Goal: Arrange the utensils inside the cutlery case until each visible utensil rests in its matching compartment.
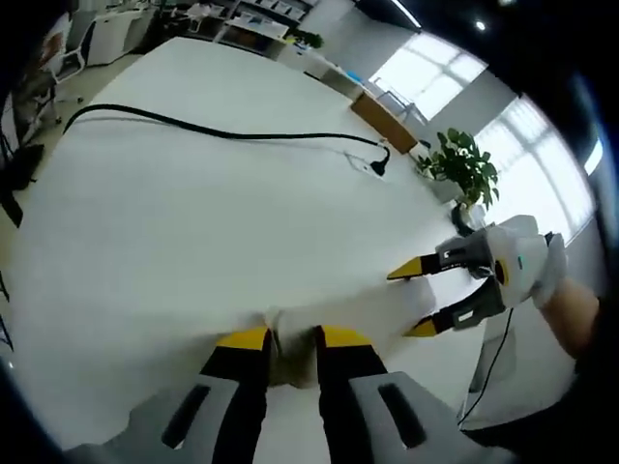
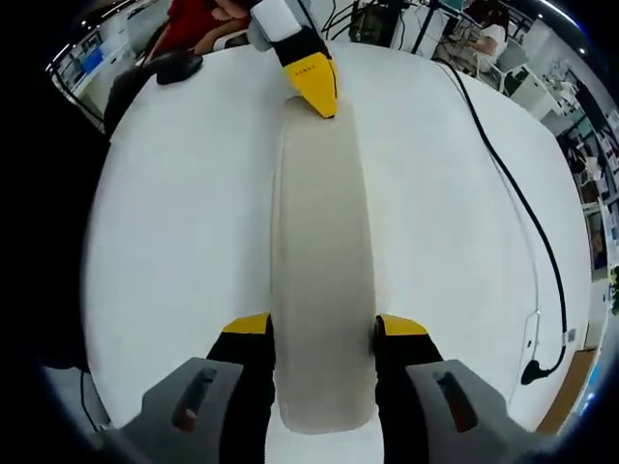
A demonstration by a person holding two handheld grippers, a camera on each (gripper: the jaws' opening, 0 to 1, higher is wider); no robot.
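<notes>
The long pale cutlery case [image 2: 321, 261] lay closed on the white tabletop [image 2: 174, 242], running up the middle of the right gripper view, with the right gripper [image 2: 323, 331] straddling its near end, jaws apart on either side. At the frame's top the left gripper [image 2: 314, 82] met the far end; in its own view, bottom centre, its jaws looked pinched on that end [image 1: 292, 350]. I judged that uneven pulling could drag or tip the case.
</notes>
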